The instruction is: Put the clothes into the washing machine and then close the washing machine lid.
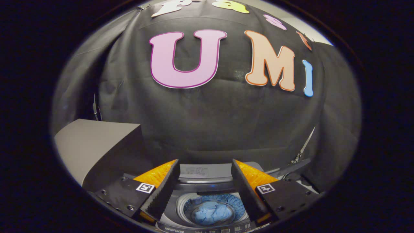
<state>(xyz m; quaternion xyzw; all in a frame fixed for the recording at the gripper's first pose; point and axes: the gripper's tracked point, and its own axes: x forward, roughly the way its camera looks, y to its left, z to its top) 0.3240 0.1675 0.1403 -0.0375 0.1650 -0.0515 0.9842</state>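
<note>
Blue clothes (212, 213) fill washing machine (210, 189) drum; tool (205, 189) open above.

Blue clothes (212, 213) inside open washing machine (207, 191) (lid up)

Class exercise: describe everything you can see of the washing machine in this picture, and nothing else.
The washing machine is a grey top-loader seen from above, between and beyond the fingers of the open gripper, which touch nothing. Its opening is uncovered, showing a round drum with a pale rim. Light blue clothes lie bunched at the drum's bottom. A dark control strip with small markings runs along the near edge; a grey panel bearing a label rises at the back. The grey slab to one side may be its raised lid, though that is uncertain.
</note>
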